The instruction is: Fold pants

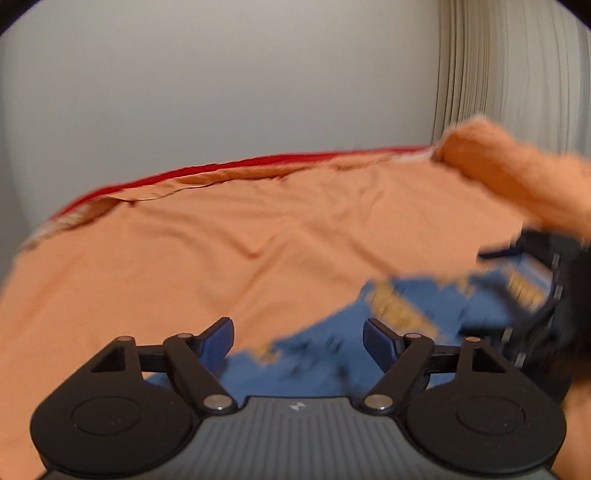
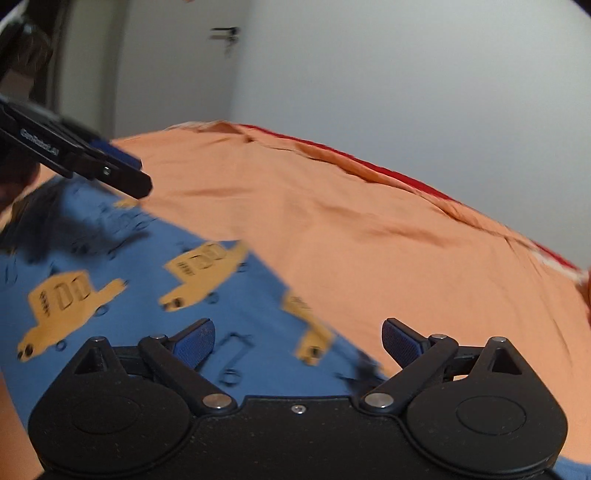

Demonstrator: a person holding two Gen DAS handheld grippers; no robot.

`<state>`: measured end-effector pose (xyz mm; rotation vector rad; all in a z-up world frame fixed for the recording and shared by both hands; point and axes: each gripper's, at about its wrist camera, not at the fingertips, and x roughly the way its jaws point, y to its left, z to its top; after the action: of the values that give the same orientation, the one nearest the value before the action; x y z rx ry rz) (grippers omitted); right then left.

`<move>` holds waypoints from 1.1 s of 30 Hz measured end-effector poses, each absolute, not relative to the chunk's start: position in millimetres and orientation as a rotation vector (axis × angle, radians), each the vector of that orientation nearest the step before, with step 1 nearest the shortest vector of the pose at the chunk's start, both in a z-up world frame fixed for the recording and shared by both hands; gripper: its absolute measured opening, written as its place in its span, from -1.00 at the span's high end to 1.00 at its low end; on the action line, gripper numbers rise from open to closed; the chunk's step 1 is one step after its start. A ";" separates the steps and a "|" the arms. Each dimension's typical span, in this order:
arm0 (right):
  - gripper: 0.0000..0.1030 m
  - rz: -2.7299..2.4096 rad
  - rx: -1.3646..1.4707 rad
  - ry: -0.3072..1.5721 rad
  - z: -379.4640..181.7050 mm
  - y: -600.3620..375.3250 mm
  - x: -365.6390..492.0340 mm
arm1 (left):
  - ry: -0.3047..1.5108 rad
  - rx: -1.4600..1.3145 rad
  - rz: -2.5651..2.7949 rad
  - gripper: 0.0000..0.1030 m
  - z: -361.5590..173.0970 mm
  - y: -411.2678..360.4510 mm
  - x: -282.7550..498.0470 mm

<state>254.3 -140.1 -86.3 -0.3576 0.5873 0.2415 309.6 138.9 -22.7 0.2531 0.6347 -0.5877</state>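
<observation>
Blue pants with yellow truck prints lie flat on an orange bedsheet. They also show blurred in the left wrist view. My right gripper is open and empty, hovering just above the pants near their edge. My left gripper is open and empty over the pants' edge. The left gripper also shows at the upper left of the right wrist view, above the pants. The right gripper appears blurred at the right of the left wrist view.
The orange sheet covers a bed with a red edge along the far side. A raised orange fold sits at the right. Grey walls stand behind, with a curtain at right and a door handle.
</observation>
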 end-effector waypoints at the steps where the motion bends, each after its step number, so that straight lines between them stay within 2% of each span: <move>1: -0.89 0.238 -0.392 0.579 -89.3 -139.1 252.1 | 0.631 0.321 -0.545 -0.58 -26.7 143.0 302.0; 3: -0.98 0.191 -0.417 0.563 -92.8 -148.4 253.3 | 0.632 0.447 -0.418 -0.58 -36.0 151.5 294.6; 5: -0.97 0.100 -0.421 0.572 -92.4 -162.4 259.2 | 0.642 0.514 -0.291 -0.60 -44.5 167.8 294.3; 6: -0.97 0.068 -0.407 0.579 -89.6 -170.9 260.5 | 0.659 0.483 -0.270 -0.70 -43.6 177.0 295.4; 9: -0.92 0.025 -0.360 0.558 -78.4 -179.3 255.0 | 0.691 0.301 -0.255 -0.70 -25.7 199.2 289.7; 12: -0.94 0.080 -0.332 0.522 -73.7 -164.5 233.6 | 0.654 0.223 -0.286 -0.85 -8.7 209.8 276.9; 18: -0.95 0.196 -0.288 0.551 -78.7 -133.6 196.2 | 0.792 0.006 -0.380 -0.82 -19.0 231.4 261.7; 20: -0.95 0.225 -0.285 0.571 -82.4 -128.5 191.4 | 0.849 -0.126 -0.380 -0.67 -32.7 242.9 263.5; 22: -0.95 0.234 -0.274 0.588 -86.6 -127.5 191.1 | 0.877 -0.263 -0.357 -0.62 -47.7 252.3 265.1; 26: -0.96 0.236 -0.226 0.613 -91.6 -134.0 192.4 | 0.863 -0.360 -0.301 -0.50 -53.2 257.1 265.5; 27: -0.97 0.235 -0.222 0.614 -91.5 -135.0 192.7 | 0.866 -0.380 -0.290 -0.38 -53.5 258.2 267.1; 28: -0.97 0.233 -0.217 0.614 -92.2 -136.2 193.4 | 0.872 -0.390 -0.264 -0.09 -53.5 259.6 267.5; 29: -0.98 0.231 -0.212 0.615 -93.0 -136.8 193.9 | 0.882 -0.389 -0.227 0.03 -52.0 261.3 267.0; 30: -0.98 0.229 -0.209 0.615 -94.2 -136.9 193.7 | 0.886 -0.387 -0.199 0.44 -51.4 260.5 268.0; 31: -0.98 0.226 -0.206 0.616 -95.3 -136.9 193.5 | 0.894 -0.375 -0.179 0.58 -47.0 258.9 267.1; 33: -0.99 0.222 -0.203 0.612 -96.7 -136.9 192.2 | 0.884 -0.309 -0.148 0.62 -31.1 250.9 261.4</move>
<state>192.2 -136.9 -96.7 -0.2033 0.6119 0.2218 261.4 250.9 -31.1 -0.3090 0.8843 -0.1476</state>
